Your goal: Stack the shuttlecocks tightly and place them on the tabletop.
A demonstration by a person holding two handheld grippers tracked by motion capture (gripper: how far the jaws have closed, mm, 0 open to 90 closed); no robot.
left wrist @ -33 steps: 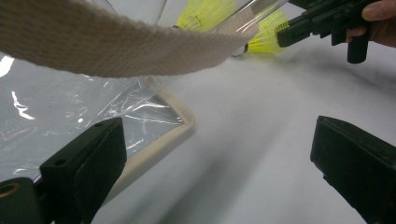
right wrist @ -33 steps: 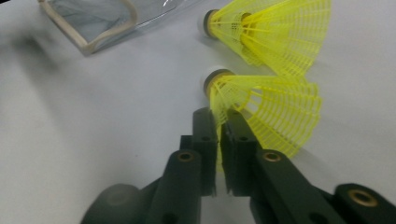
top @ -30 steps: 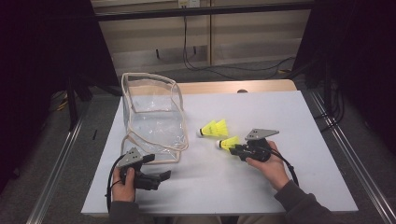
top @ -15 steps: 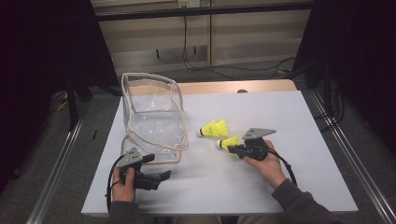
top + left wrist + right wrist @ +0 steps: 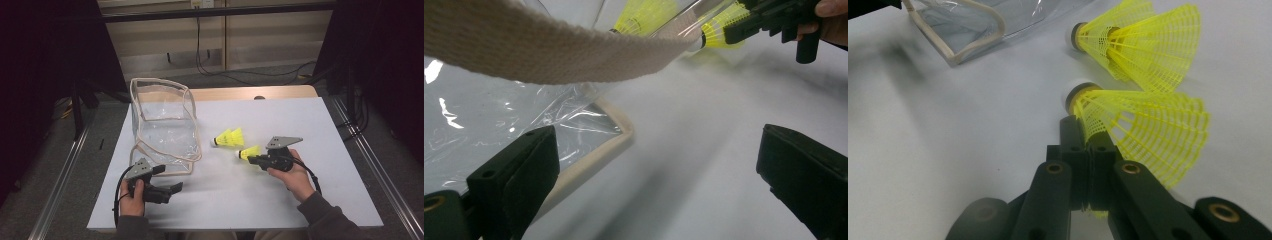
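Right gripper has just been closing; jaws now pressed together on the skirt of the nearer yellow shuttlecock, cork end pointing ahead of the tips, table beneath. Second shuttlecock lies just beyond, apart from the pinched 1. Clear bag sits well off ahead and to that gripper's left. Left gripper rests spread, nothing between its jaws, the bag's cream-edged rim just ahead-left of it. Risks, judged: the thin mesh skirt may crush or slip from so narrow a pinch on lifting; the floppy bag mouth, unheld, could fold shut and block the drop.
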